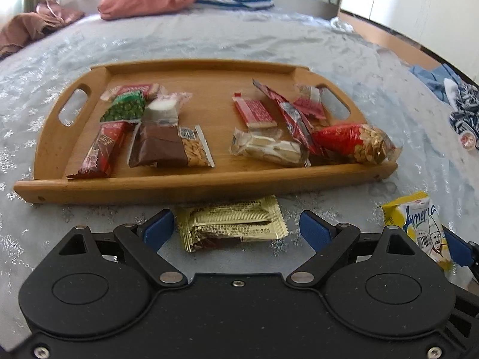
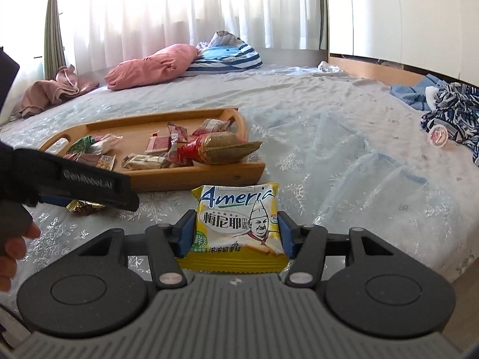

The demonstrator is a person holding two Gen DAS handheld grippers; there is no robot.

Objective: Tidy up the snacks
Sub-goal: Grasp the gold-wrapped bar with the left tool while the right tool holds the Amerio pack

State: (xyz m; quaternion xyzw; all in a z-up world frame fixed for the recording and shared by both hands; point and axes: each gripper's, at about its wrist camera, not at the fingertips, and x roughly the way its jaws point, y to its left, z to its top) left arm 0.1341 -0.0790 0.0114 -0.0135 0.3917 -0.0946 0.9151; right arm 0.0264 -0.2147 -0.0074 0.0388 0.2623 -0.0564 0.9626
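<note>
On the bed [image 2: 329, 125], a wooden tray [image 1: 191, 184] holds assorted snacks. Left gripper [image 1: 236, 229]: jaws released, straddling a gold packet [image 1: 232, 227] lying just before the tray. Right gripper [image 2: 235, 234]: jaws clenched on a yellow biscuit packet [image 2: 236, 227], near the tray's front right corner.

The left gripper [image 1: 236, 227] hangs over the bed [image 1: 299, 45], jaws wide apart around a gold snack packet [image 1: 232, 227] just before a wooden tray [image 1: 194, 184] of snacks. A yellow packet [image 1: 419, 224] lies to the right.
</note>
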